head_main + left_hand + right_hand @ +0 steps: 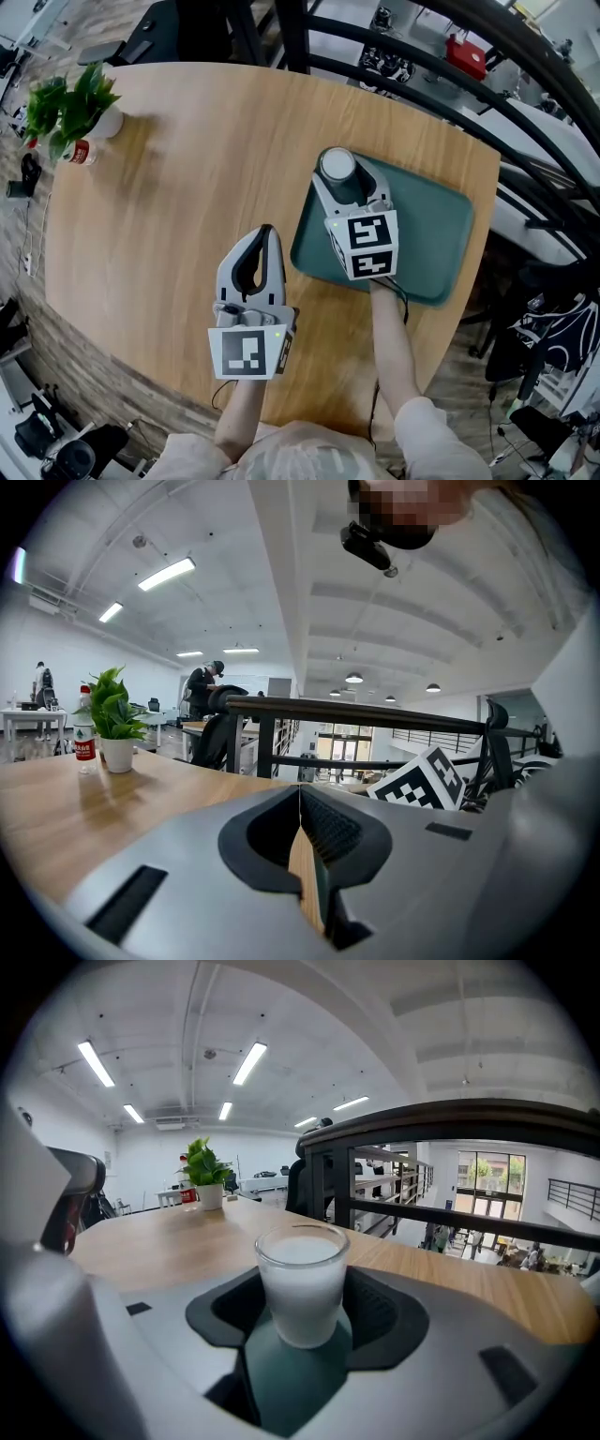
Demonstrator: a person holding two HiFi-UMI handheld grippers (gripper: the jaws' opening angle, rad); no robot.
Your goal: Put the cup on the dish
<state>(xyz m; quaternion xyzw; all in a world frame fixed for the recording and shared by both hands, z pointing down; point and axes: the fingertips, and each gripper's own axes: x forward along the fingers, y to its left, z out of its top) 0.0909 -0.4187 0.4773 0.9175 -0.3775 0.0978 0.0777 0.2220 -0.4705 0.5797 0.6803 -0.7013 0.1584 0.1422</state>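
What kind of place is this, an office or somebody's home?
Probably an open-plan office or lab, not a home: long ceiling strip lights, a black railing beside the wooden table, and a person busy at furniture far behind.

Wooden table [187, 187] — black railing [450, 1124]

The table [187, 187] is pale wood with a fine straight grain and a satin, faintly reflective finish. The dish [436, 220], at about three o'clock on it, looks like smooth, matt, dark-green plastic. The cup [302, 1283] is frosted and translucent with a clearer, glossy rim; whether it is glass or plastic cannot be told. The left gripper [301, 803] and the right gripper [300, 1299] have smooth, matt grey plastic shells and black, finely ribbed pads [333, 829]. At ten o'clock, the plant pot [118, 754] is smooth and white.
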